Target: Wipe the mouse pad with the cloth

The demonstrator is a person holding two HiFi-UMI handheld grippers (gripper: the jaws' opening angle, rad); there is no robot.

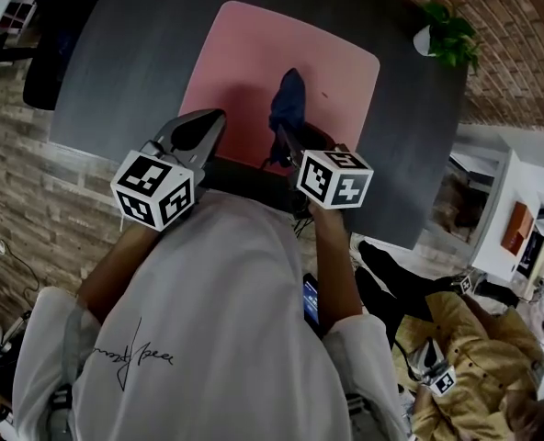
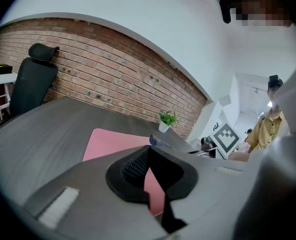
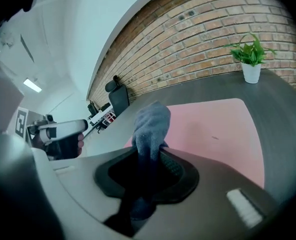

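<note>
Head view looks down on a dark grey table [image 1: 116,72] that fills the upper part of the room, with a black office chair [image 1: 47,62] at its left edge. The left claw [image 1: 198,131] hangs over the near edge of the table; in the left gripper view its jaws stand together with nothing between them, a thin slit showing pink beyond. A pink mouse pad [image 1: 244,62] lies flat in the middle of the table, with rounded corners and most of its surface bare. A dark blue cloth [image 1: 289,99] stands bunched over the near right part of the pad; whether it touches the pad cannot be told. The right claw [image 1: 286,141] has its jaws clamped on the lower end of that cloth, which pokes up past the tips in the right gripper view. Further right, a small green plant [image 1: 451,35] in a white pot sits at the far corner of the table, against a red brick wall [image 1: 520,35]. White shelving [image 1: 493,209] stands off the table's right side, and a person in a yellow shirt [image 1: 474,356] is below it
</note>
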